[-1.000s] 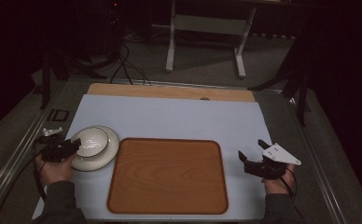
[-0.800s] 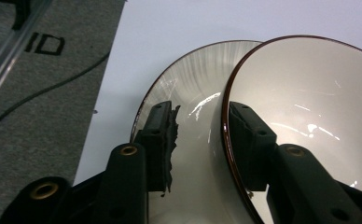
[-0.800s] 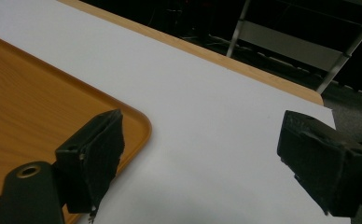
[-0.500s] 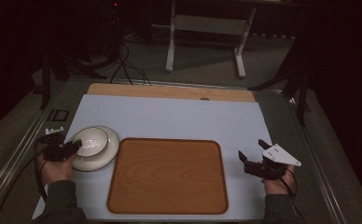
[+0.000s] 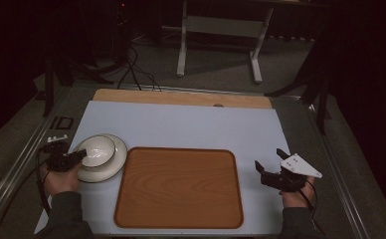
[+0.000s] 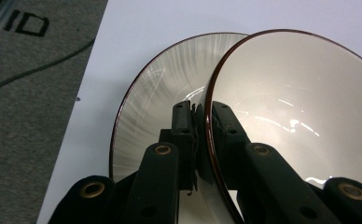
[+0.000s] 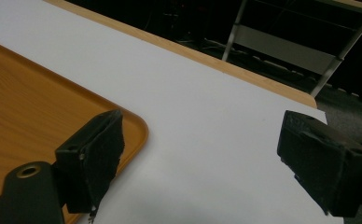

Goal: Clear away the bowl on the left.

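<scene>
Pale blue matting is covering the table [image 5: 191, 124], with a dim floor and a white stand lying beyond it. Nearest the person, a wooden tray [image 5: 178, 186] is sitting in the middle of the mat, unchanged from a second ago. To its right, the right gripper [image 5: 268, 167] is hovering just off the tray's edge, its jaws standing wide apart with nothing between them, in the same spot as in the earlier frames. On the left, the left gripper [image 5: 80, 156] is staying where it was, but its jaws, wider a second ago, have just been closing and are now clamping the near rim of the bowl [image 5: 96, 150]; in the left gripper view the thin brown-edged rim [image 6: 210, 116] is being pinched between the two black pads. The bowl is sitting on a white plate [image 5: 112, 167] just left of the tray, and neither dish is showing any shift from before. Farther off, a wooden strip [image 5: 181, 98] is running along the table's back edge.
</scene>
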A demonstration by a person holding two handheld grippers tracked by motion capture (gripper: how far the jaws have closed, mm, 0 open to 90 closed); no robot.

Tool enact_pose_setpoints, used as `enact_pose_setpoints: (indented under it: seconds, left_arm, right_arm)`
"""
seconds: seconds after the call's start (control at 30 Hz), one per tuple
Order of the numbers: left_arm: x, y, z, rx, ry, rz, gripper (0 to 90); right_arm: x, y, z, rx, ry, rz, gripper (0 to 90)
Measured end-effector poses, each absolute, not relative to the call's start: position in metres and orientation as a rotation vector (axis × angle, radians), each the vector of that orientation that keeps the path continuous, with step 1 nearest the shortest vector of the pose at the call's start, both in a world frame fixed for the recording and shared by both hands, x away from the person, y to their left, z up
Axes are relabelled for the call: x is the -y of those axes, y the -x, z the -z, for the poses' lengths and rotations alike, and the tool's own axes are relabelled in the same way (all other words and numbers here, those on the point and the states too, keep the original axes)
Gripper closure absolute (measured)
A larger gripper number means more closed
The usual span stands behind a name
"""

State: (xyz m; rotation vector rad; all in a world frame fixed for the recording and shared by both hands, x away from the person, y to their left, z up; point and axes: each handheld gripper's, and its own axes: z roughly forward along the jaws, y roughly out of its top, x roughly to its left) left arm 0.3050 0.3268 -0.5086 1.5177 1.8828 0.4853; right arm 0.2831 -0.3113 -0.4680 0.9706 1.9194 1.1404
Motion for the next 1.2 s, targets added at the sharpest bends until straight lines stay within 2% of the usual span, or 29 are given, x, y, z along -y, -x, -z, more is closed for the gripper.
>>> enact_pose_setpoints:
  seconds: [0.37, 0.83, 1.2]
  left_arm:
    - [-0.334, -0.301, 0.51, -1.894, -1.431, -0.437, 81.7]
    - [-0.336, -0.294, 0.5, -1.858, -1.362, -0.482, 81.4]
    - [-0.327, -0.29, 0.484, -1.806, -1.371, -0.542, 81.1]
  right_arm:
    - [0.313, -0.282, 0.467, -1.909, -0.971, -1.144, 14.2]
    - [0.314, -0.282, 0.466, -1.89, -0.979, -1.153, 14.2]
    - [0.316, -0.282, 0.466, -1.881, -0.982, -1.157, 14.2]
